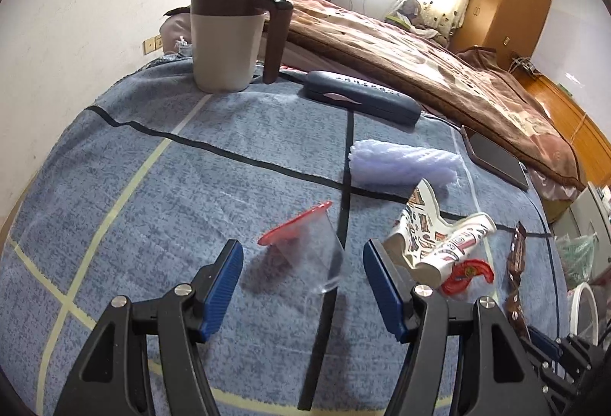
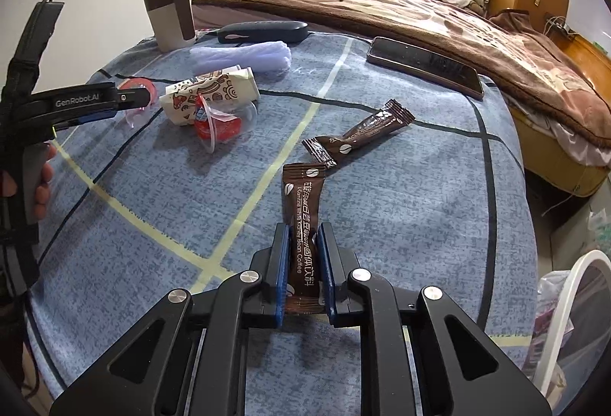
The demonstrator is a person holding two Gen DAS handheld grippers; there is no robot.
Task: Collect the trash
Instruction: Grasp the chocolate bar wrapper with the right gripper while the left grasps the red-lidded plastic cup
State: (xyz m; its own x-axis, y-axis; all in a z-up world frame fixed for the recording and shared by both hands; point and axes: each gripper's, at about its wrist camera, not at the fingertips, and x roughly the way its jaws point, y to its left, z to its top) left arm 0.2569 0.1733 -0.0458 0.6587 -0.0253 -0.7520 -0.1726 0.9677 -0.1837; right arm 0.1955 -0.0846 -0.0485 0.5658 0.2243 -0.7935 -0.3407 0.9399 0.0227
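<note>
A clear plastic cup with a red lid (image 1: 305, 248) lies on its side on the blue cloth, between the fingers of my left gripper (image 1: 301, 263). That gripper is open and its blue pads stand clear of the cup on both sides. To its right lie a crushed patterned paper cup (image 1: 431, 236) and a second clear cup with a red lid (image 1: 466, 274). My right gripper (image 2: 303, 230) is shut on a brown coffee sachet (image 2: 303, 202), which sticks out forward between the pads. Another brown sachet (image 2: 362, 133) lies beyond it, folded.
A brown-and-cream mug (image 1: 225, 34), a dark glasses case (image 1: 362, 99), a white folded bundle (image 1: 401, 164) and a phone (image 2: 424, 66) sit at the far side of the cloth. A bed with a brown blanket (image 2: 420, 7) lies behind. A white-rimmed bin (image 2: 569, 286) stands lower right.
</note>
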